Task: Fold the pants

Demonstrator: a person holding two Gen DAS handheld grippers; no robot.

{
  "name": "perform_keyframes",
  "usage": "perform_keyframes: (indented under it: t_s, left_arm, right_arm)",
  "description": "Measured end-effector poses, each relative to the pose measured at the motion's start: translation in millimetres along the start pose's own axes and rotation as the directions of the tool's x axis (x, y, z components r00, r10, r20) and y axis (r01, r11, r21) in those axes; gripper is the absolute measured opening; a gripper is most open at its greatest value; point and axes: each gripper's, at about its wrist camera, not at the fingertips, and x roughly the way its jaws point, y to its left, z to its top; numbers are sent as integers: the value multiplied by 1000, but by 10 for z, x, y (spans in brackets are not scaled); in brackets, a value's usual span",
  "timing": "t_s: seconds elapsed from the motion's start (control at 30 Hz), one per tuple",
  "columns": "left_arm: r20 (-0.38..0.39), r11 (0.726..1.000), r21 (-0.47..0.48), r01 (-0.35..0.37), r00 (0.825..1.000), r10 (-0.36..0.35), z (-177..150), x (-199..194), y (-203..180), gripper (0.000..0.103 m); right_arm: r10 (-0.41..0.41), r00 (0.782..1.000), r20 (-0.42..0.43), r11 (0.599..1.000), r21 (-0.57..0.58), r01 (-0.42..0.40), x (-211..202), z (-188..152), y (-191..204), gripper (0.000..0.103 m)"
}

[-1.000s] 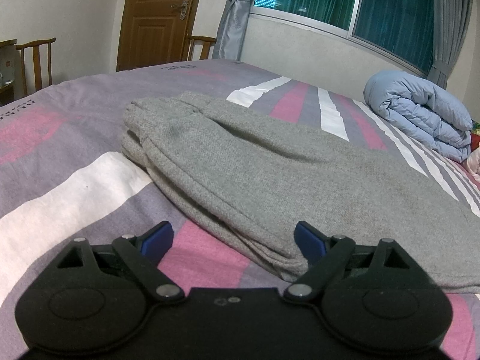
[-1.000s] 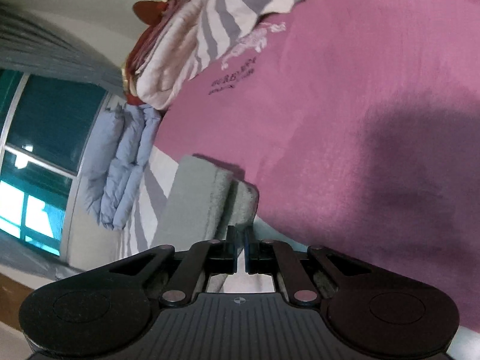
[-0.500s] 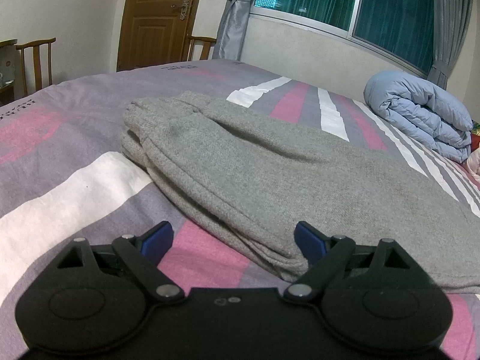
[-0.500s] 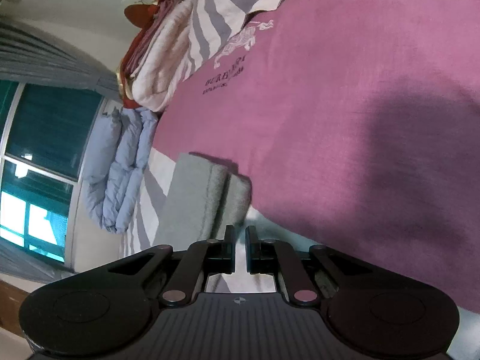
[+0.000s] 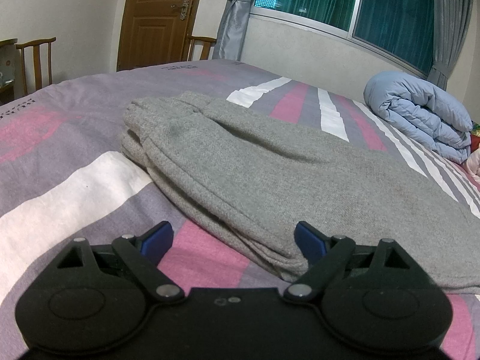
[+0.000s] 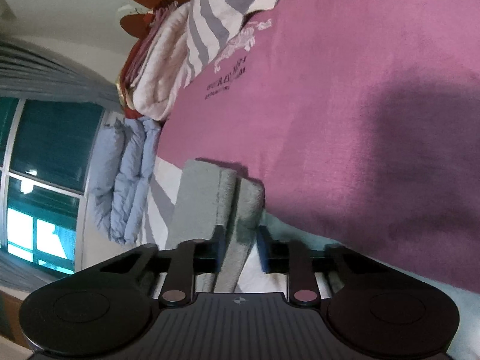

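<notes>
Grey pants [image 5: 270,165] lie folded lengthwise on the striped bedspread [image 5: 60,180], waistband end at the far left. My left gripper [image 5: 232,240] is open, low over the bed, its blue pads either side of the pants' near folded edge without touching. In the right wrist view, which is rolled sideways, the stacked leg cuffs [image 6: 228,198] lie on the bed. My right gripper [image 6: 239,249] is open with the cuff end between its fingers.
A rolled blue duvet [image 5: 420,114] lies at the far right of the bed, also visible in the right wrist view [image 6: 126,174]. Folded striped and pink bedding [image 6: 186,45] sits beyond it. Wooden chairs [image 5: 33,60], a door and a window stand behind.
My right gripper has opened from shut, and the cuff end now sits between its fingers. The left gripper and the pants have not moved.
</notes>
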Motion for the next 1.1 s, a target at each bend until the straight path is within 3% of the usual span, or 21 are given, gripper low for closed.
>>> perform_keyframes:
  t_s: [0.17, 0.33, 0.43, 0.5, 0.57, 0.63, 0.67, 0.77, 0.97, 1.1]
  left_arm:
    - [-2, 1000, 2, -3, 1000, 3, 1, 1, -2, 82]
    - [0, 1000, -2, 2, 1000, -2, 2, -17, -4, 83]
    - [-2, 1000, -1, 3, 1000, -3, 3, -15, -12, 83]
    - [-1, 1000, -1, 5, 1000, -5, 3, -18, -2, 83]
    - [-1, 1000, -6, 9, 1000, -9, 3, -15, 14, 83]
    - [0, 1000, -9, 13, 1000, -13, 2, -9, 25, 84]
    - [0, 1000, -11, 15, 1000, -15, 1, -6, 29, 84]
    - [0, 1000, -12, 15, 1000, -15, 0, -8, 29, 84]
    - [1, 1000, -15, 17, 1000, -17, 0, -26, 32, 84]
    - [-1, 1000, -16, 18, 1000, -18, 1, -24, 32, 84]
  right_arm:
    - [3, 999, -43, 996, -84, -7, 205, 111, 91, 7]
    - [109, 992, 61, 939, -334, -83, -113, 82, 424, 6]
    - [0, 999, 51, 966, -259, 13, 70, 82, 74, 7]
    - [57, 997, 53, 985, -164, -47, 116, 75, -123, 6]
    - [52, 995, 85, 990, -137, -40, -2, 43, -59, 10]
    - [39, 979, 200, 988, -156, -7, -240, -6, 34, 15]
    - [73, 974, 212, 986, -164, -39, -317, -20, 58, 17]
    - [89, 990, 107, 985, -158, -72, -219, -61, 134, 43]
    - [76, 996, 39, 992, -106, -71, 10, -112, 95, 43]
    - [39, 999, 1, 990, -138, -39, 194, -86, 233, 42]
